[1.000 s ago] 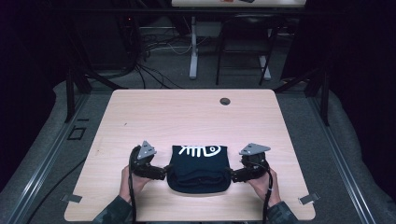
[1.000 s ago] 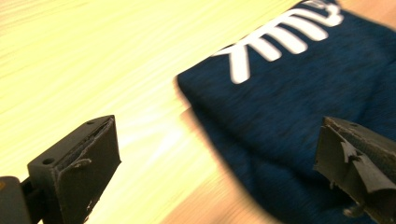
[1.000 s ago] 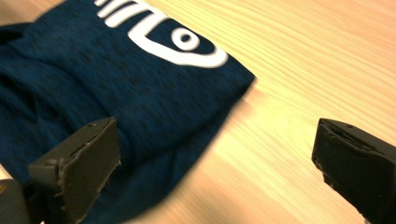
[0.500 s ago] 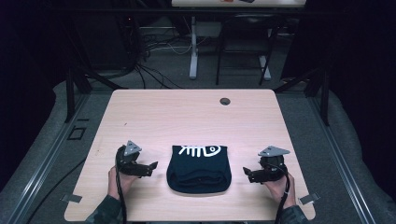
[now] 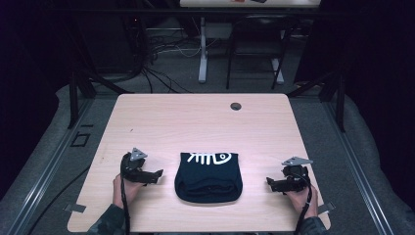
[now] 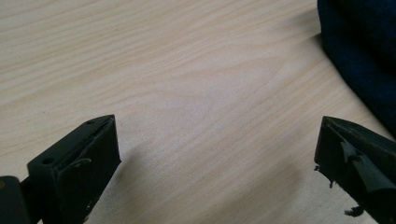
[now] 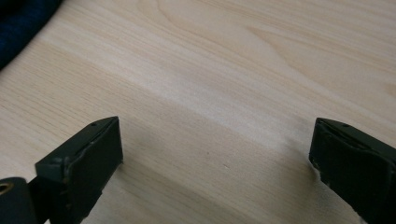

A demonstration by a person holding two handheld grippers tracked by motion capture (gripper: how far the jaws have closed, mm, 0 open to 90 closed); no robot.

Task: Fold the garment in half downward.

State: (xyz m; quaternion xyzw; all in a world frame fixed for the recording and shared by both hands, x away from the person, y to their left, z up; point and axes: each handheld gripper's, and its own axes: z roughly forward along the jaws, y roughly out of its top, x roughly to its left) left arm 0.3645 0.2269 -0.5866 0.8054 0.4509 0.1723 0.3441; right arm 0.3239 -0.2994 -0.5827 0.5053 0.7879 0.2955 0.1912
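A folded dark navy garment (image 5: 209, 177) with a white fish-skeleton print lies near the front middle of the wooden table (image 5: 195, 122). My left gripper (image 5: 157, 177) rests on the table just left of it, open, jaws wide apart with bare wood between them; the garment's edge (image 6: 364, 56) appears at the upper right of the left gripper view. My right gripper (image 5: 270, 184) sits to the garment's right, farther off, also open and holding nothing. A sliver of the garment (image 7: 18, 23) shows in the top left corner of the right gripper view.
A round cable hole (image 5: 236, 106) sits near the table's far edge. Bare wood stretches behind the garment. Beyond the table stand metal frame legs (image 5: 202, 54) and loose cables (image 5: 156, 54) on a grey floor.
Both grippers have let go of the garment's sides and moved outward, away from it, left to the left and right to the right. The garment stays folded in place.
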